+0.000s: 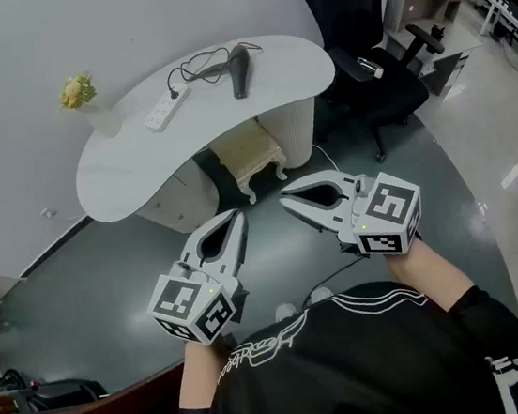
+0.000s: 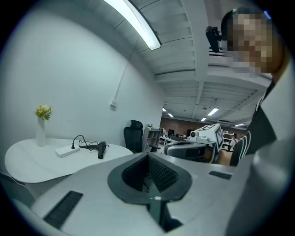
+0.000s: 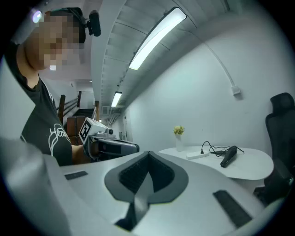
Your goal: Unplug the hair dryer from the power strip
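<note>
Head view: one dryer [image 1: 239,69]; one strip [image 1: 167,108]

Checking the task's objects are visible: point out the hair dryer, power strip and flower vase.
hair dryer [image 1: 239,71]: head view, middle of its body.
power strip [image 1: 167,107]: head view, middle of its casing.
flower vase [image 1: 103,120]: head view, vase body.

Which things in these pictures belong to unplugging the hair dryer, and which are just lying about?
Belong to the job: hair dryer; power strip; black cord.

Just lying about: vase of flowers; black office chair; cream stool under the white table.
</note>
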A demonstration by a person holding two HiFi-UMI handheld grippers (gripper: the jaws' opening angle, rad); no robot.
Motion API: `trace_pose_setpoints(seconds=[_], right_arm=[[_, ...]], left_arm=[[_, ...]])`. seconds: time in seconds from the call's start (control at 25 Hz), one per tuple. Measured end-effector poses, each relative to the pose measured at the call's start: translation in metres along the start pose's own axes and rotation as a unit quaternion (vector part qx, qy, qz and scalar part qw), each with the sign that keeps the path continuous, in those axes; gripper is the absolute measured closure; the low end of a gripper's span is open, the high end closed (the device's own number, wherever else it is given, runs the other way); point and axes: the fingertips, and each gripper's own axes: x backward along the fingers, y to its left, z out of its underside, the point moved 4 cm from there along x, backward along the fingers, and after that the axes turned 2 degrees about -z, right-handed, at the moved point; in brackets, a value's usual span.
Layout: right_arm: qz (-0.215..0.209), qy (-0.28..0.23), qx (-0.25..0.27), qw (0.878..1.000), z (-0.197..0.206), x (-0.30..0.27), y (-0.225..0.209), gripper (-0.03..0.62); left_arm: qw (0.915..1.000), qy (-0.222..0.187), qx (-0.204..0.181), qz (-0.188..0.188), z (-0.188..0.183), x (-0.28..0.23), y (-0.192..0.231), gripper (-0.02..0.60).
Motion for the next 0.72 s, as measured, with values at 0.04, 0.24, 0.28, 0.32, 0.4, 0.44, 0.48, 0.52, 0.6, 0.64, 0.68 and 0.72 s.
trace_pose_setpoints(seconds=[0.04,0.24,0.28,0.32,0.4,0.44,0.48,0.52,0.6,0.64,0.68,0.72], right_arm=[[0.0,0.001,0.001,1.0,0.0,0.0,0.0,0.597],[-0.002,0.0,0.003,1.0,0.0,0.002,0.001,0.597],[-0.003,0.0,0.001,1.0,0.001,0.003,0.0,0.597],[-0.004,-0.001,-0.001,1.0,0.001,0.005,-0.001,0.597],[-0.01,-0.005,-0.01,1.0,0.001,0.008,-0.003,0.597],[-0.014,-0.009,-0.014,1.0,0.001,0.01,-0.003,0.597],[-0.018,-0.012,-0.017,1.0,0.001,0.012,-0.004,0.597],[-0.022,-0.014,-0.019,0.999,0.001,0.014,-0.004,0.597],[-0.029,-0.018,-0.028,0.999,0.001,0.017,-0.007,0.597],[-0.031,-0.022,-0.033,0.999,0.001,0.019,-0.009,0.597],[-0.033,-0.027,-0.037,0.998,0.0,0.021,-0.011,0.597],[-0.034,-0.031,-0.038,0.998,0.0,0.025,-0.014,0.595]], left_arm=[[1.0,-0.001,0.0,0.0,0.0,-0.001,0.0,0.578],[1.0,-0.001,-0.001,-0.001,0.0,-0.005,-0.004,0.578],[1.0,-0.001,-0.002,-0.002,0.0,-0.006,-0.005,0.578],[1.0,-0.001,-0.002,-0.003,0.0,-0.007,-0.006,0.578],[1.0,-0.002,-0.002,-0.005,0.0,-0.01,-0.009,0.578],[1.0,-0.003,-0.001,-0.006,0.0,-0.013,-0.01,0.578],[1.0,-0.003,0.001,-0.005,0.0,-0.015,-0.012,0.578],[1.0,-0.004,0.006,-0.003,0.0,-0.017,-0.013,0.578],[0.9998,-0.009,0.018,0.0,-0.001,-0.02,-0.017,0.578],[0.9997,-0.012,0.023,0.0,-0.001,-0.022,-0.018,0.578],[0.9996,-0.014,0.026,-0.001,-0.002,-0.024,-0.02,0.578],[0.9995,-0.015,0.027,-0.004,-0.002,-0.026,-0.021,0.578]])
